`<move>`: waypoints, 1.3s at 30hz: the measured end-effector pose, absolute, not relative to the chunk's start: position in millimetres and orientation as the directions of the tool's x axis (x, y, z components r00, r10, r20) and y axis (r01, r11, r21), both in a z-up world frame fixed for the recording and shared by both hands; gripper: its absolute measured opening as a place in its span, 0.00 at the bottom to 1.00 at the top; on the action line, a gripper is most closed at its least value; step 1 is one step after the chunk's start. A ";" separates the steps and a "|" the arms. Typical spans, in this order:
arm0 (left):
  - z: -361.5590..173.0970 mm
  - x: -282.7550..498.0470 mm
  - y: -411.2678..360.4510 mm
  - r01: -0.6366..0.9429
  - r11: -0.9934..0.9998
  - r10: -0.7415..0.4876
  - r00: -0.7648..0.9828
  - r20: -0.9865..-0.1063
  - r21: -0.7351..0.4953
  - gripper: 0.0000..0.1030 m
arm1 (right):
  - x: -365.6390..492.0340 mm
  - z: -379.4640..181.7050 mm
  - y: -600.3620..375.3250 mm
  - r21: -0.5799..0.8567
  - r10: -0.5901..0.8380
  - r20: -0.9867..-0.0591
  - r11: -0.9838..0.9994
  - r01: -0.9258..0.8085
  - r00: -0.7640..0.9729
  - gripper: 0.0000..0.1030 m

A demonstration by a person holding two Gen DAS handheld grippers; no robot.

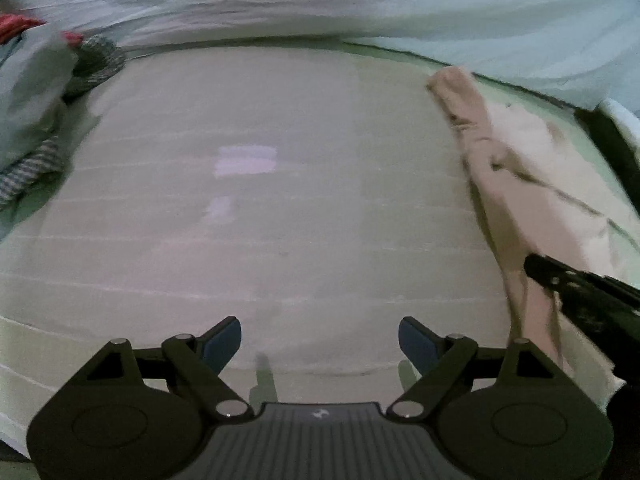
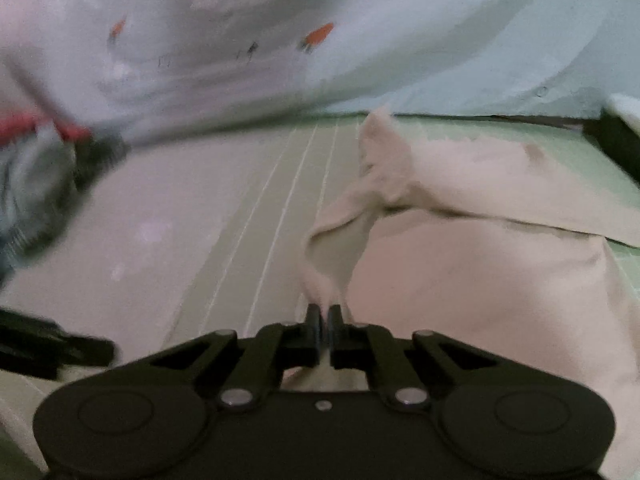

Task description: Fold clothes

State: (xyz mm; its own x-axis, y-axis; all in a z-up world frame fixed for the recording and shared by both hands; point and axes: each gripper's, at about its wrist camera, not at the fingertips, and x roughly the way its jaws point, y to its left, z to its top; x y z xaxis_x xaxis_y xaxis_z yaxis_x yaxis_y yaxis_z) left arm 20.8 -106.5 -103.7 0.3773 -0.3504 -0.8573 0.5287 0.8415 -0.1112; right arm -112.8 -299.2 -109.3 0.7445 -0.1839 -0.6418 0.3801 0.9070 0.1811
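A beige garment [image 2: 472, 264] lies crumpled on the right side of the bed. My right gripper [image 2: 325, 316] is shut on a pinched fold of the garment's near left edge and lifts it slightly. In the left wrist view the same beige garment [image 1: 504, 168] runs along the right, with the right gripper [image 1: 580, 284] reaching into it. My left gripper [image 1: 320, 340] is open and empty, hovering over the pale striped bedsheet [image 1: 260, 200], left of the garment.
A heap of other clothes, grey-striped, pale and red [image 1: 44, 92], lies at the far left. A white quilt with carrot prints [image 1: 360, 4] is bunched along the back. A dark edge [image 1: 612, 148] bounds the bed at the right.
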 end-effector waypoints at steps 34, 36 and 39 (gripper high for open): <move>-140.8 -78.9 -227.7 0.654 0.755 -0.275 0.256 -0.927 -0.044 0.87 | -190.7 -139.3 -399.4 0.212 -0.070 -0.768 0.910 0.356 0.636 0.46; -133.7 -72.3 -230.3 0.652 0.756 -0.294 0.271 -0.917 -0.050 0.87 | -190.2 -135.3 -409.2 0.211 -0.092 -0.761 0.901 0.379 0.643 0.48; -124.2 -59.7 -234.6 0.635 0.771 -0.310 0.306 -0.900 -0.050 0.87 | -189.5 -130.5 -426.4 0.207 -0.127 -0.750 0.887 0.413 0.649 0.48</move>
